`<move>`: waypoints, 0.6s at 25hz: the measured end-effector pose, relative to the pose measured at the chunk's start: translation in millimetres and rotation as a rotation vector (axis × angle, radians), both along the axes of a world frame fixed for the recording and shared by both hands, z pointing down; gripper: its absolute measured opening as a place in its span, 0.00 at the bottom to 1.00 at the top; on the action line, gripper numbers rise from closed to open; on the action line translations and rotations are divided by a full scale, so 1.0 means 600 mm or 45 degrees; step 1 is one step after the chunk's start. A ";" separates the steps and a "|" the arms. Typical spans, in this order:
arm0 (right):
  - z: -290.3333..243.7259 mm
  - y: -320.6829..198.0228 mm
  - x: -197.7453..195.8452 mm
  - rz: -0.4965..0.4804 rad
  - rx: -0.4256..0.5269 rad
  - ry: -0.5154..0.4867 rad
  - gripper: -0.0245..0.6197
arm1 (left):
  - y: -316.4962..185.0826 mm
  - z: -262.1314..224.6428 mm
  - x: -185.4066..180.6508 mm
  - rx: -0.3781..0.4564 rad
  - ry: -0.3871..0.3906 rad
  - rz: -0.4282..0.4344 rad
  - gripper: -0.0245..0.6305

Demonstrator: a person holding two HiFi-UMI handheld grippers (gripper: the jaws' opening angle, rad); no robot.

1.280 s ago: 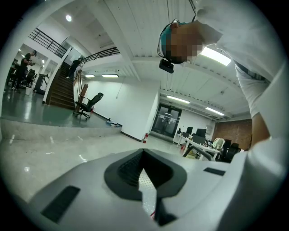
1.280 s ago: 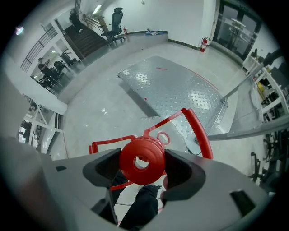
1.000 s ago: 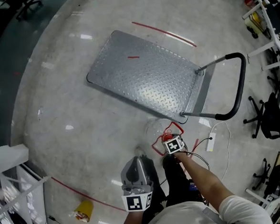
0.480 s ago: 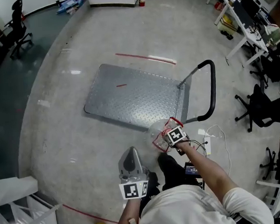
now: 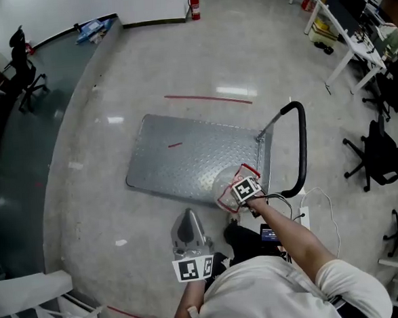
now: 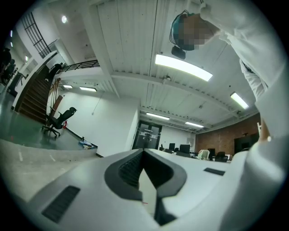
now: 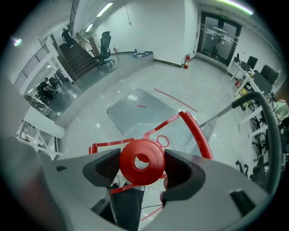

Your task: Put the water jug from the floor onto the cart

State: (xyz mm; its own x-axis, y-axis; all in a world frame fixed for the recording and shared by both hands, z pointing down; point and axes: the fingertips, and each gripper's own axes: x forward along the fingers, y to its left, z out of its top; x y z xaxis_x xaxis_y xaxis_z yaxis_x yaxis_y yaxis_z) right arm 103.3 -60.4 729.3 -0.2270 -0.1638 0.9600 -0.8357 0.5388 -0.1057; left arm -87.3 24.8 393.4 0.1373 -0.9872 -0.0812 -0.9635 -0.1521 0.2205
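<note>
A clear water jug (image 5: 225, 186) with a red carry handle (image 7: 198, 130) hangs from my right gripper (image 5: 238, 194), by the near right corner of the cart. In the right gripper view the right gripper (image 7: 142, 163) is shut on the jug's red cap (image 7: 142, 161). The grey diamond-plate cart deck (image 5: 188, 155) lies bare beyond it, with its black push handle (image 5: 301, 148) to the right. My left gripper (image 5: 187, 217) hovers near my body, left of the jug. In its own view the left gripper (image 6: 144, 155) points up at the ceiling, shut with nothing in it.
A white power strip (image 5: 303, 217) with cable lies on the floor right of the jug. Office chairs (image 5: 382, 159) and desks (image 5: 342, 22) stand along the right side. A red tape line (image 5: 208, 98) runs beyond the cart. Dark flooring (image 5: 22, 154) borders the left.
The jug, held by its cap, has risen from the floor beside the cart and now overlaps the deck's near edge. The head view has pulled back. The left gripper stays low.
</note>
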 end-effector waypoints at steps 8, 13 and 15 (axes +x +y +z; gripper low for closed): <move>0.012 -0.135 0.012 0.010 0.025 -0.016 0.50 | -0.137 -0.007 0.023 -0.024 -0.042 0.003 0.04; 0.033 -0.205 0.003 0.053 0.029 -0.005 0.50 | -0.204 0.010 0.013 -0.076 -0.076 0.075 0.04; 0.045 -0.227 0.007 0.090 0.027 0.006 0.50 | -0.227 0.015 0.008 -0.091 -0.077 0.102 0.04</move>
State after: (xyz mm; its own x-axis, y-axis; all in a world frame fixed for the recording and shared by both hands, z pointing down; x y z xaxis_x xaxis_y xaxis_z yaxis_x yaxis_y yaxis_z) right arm 107.5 -196.4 756.1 -0.2098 -0.1998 0.9571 -0.8721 0.4808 -0.0908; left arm -82.6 -111.5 402.6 0.2185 -0.9758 -0.0001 -0.9607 -0.2151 0.1756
